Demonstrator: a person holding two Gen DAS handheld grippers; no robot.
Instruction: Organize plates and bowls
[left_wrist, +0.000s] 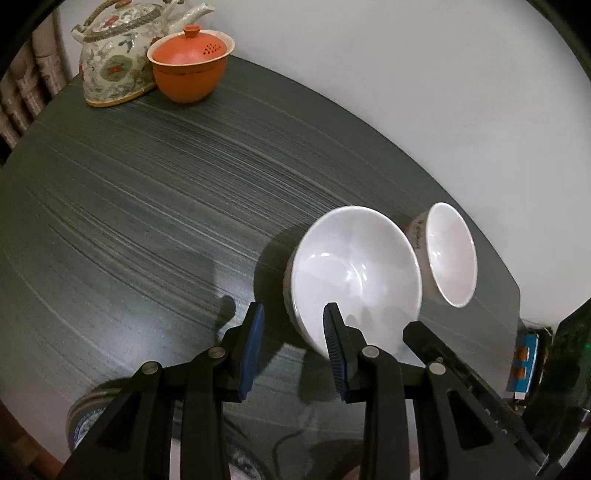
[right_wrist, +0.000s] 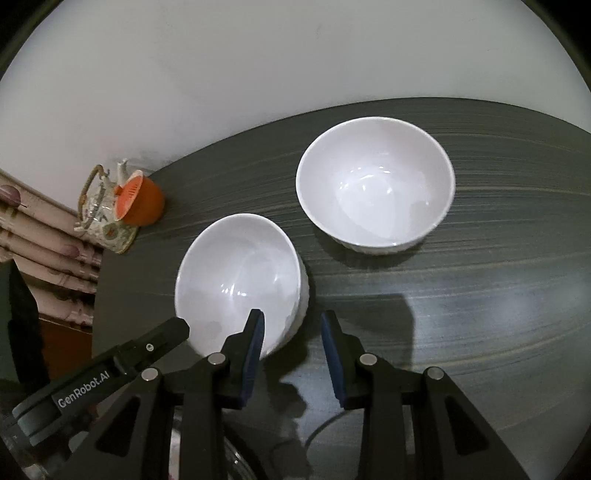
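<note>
We hold the left gripper (left_wrist: 293, 314) and right gripper (right_wrist: 291, 319) partly open, gripping nothing. Both hover at the near bowl (right_wrist: 240, 273); the far bowl (right_wrist: 375, 184) stands apart

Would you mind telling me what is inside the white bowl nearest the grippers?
The near white bowl looks empty, showing only glossy reflections. The right hand-held gripper has one finger in front of the near rim, covering that part of the inside.

A home dining corner: a dark wood-grain counter (left_wrist: 147, 206) against a plain white wall (left_wrist: 406, 92), a floral ceramic teapot (left_wrist: 114, 62), an orange lidded tea bowl (left_wrist: 190, 62), white bowls (right_wrist: 375, 184) set out.
</note>
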